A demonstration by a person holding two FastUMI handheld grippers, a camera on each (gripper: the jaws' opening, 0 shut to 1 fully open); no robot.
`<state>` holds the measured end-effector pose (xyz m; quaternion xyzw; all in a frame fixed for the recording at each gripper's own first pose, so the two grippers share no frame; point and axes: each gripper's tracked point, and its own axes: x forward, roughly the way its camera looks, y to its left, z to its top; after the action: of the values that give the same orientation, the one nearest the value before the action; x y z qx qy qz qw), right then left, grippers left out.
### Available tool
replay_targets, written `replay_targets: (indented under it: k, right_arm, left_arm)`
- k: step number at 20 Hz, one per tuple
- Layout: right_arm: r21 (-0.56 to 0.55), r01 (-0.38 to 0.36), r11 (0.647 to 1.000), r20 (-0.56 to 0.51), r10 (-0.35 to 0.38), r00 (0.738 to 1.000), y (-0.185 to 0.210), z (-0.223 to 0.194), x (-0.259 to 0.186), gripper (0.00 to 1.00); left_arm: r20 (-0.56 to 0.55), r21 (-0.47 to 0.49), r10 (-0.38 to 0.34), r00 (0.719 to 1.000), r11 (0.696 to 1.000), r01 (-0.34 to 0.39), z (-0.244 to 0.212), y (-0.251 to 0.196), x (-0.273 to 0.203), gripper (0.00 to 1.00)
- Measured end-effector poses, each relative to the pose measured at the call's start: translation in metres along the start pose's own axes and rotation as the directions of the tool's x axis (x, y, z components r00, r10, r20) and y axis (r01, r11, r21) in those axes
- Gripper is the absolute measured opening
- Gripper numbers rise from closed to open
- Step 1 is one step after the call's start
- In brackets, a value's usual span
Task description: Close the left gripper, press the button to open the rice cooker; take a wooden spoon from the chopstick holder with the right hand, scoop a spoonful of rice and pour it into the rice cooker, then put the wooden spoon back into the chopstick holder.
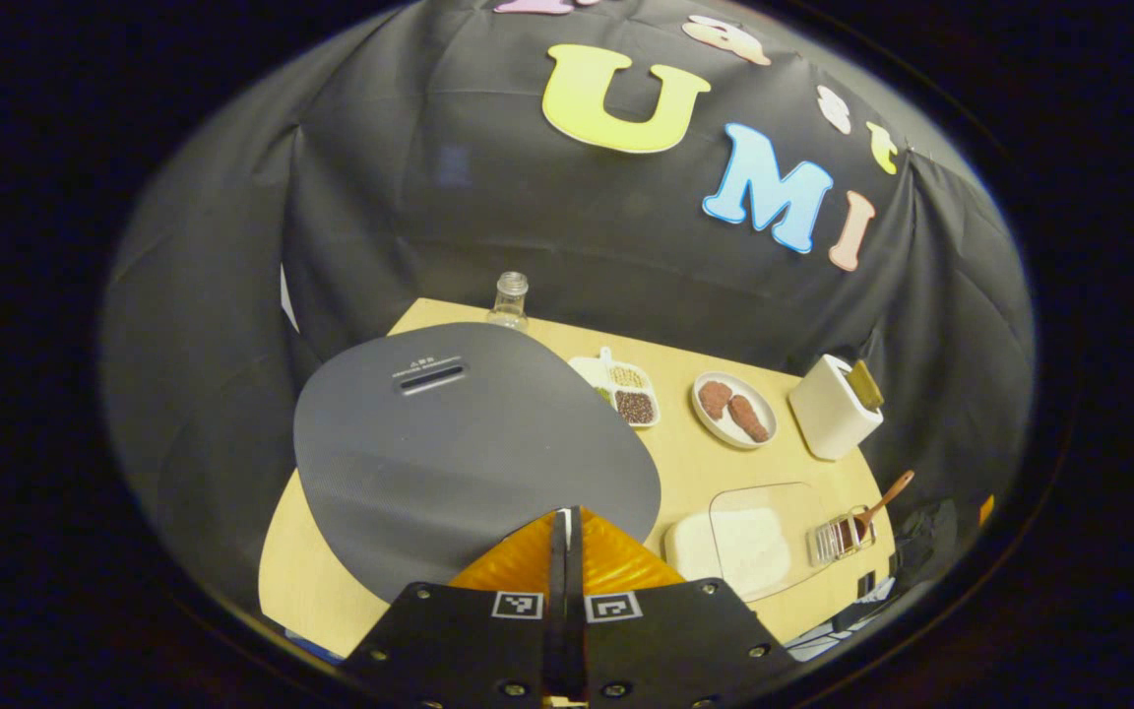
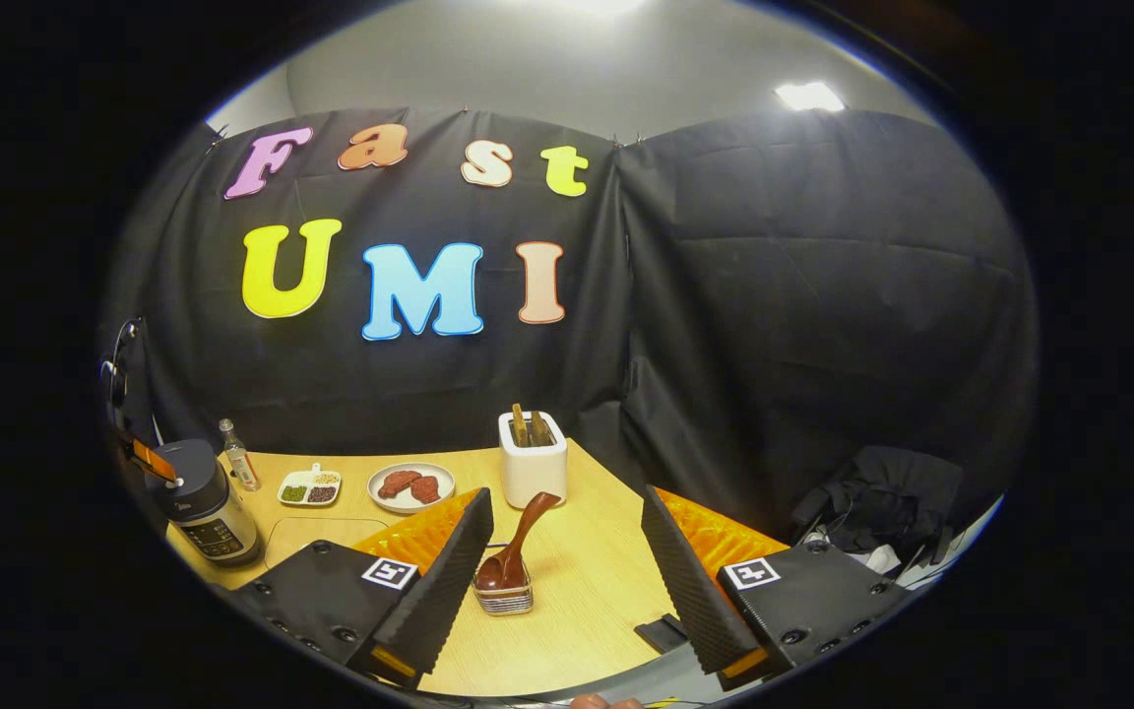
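Wooden spoon (image 2: 518, 551) between right gripper's (image 2: 567, 561) fingers

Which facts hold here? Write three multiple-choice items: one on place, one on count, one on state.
1. Where is the wooden spoon?
A. On the plate
B. In the chopstick holder
C. In the rice cooker

2. How many brown pieces lie on the plate?
A. One
B. Four
C. Two

3. The right tool is:
A. Open
B. Shut on the spoon
C. Shut, empty

Key: 1 B, its bowl sits in the holder; 2 C, two lie side by side; 3 A, the fingers stand wide apart.
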<state>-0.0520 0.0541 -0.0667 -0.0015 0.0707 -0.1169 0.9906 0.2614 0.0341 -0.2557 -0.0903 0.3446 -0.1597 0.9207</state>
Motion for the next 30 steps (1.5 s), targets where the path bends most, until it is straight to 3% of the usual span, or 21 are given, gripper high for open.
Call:
replay_targets:
  k: [6,12,16,23,27,29,30]
  right_arm:
    - [-0.022,-0.02,1.0,-0.007,0.02,1.0,0.013,-0.004,0.005,0.94]
    - [-0.025,-0.027,0.999,-0.027,0.027,0.999,0.013,-0.011,0.004,0.94]
    - [-0.011,-0.018,1.0,-0.039,0.018,0.999,0.009,-0.015,0.002,0.94]
    - [-0.012,-0.009,1.0,-0.044,0.008,0.999,0.005,-0.02,-0.007,0.94]
    - [-0.016,0.002,1.0,-0.032,-0.002,0.999,0.002,-0.014,-0.011,0.94]
    - [-0.021,-0.003,1.0,-0.033,0.002,0.999,0.004,-0.015,-0.011,0.94]
    - [-0.027,-0.005,1.0,-0.037,0.004,0.999,0.005,-0.015,-0.011,0.94]
  left_arm:
    - [-0.018,-0.006,-0.022,1.0,1.0,0.021,-0.006,0.001,0.002,0.01]
    - [-0.02,-0.109,-0.06,0.998,0.992,0.057,-0.006,0.004,0.002,0.01]
    - [-0.06,-0.066,-0.044,0.997,0.997,0.04,-0.013,0.001,0.005,0.02]
    - [-0.021,-0.013,-0.011,1.0,1.0,0.011,-0.009,-0.001,0.003,0.02]
    - [0.094,0.055,0.024,0.995,0.998,-0.029,0.019,-0.007,-0.02,0.02]
    - [0.191,0.095,0.05,0.98,0.993,-0.069,0.052,-0.009,-0.046,0.05]
    - [0.252,0.109,0.063,0.966,0.99,-0.093,0.073,-0.011,-0.062,0.02]
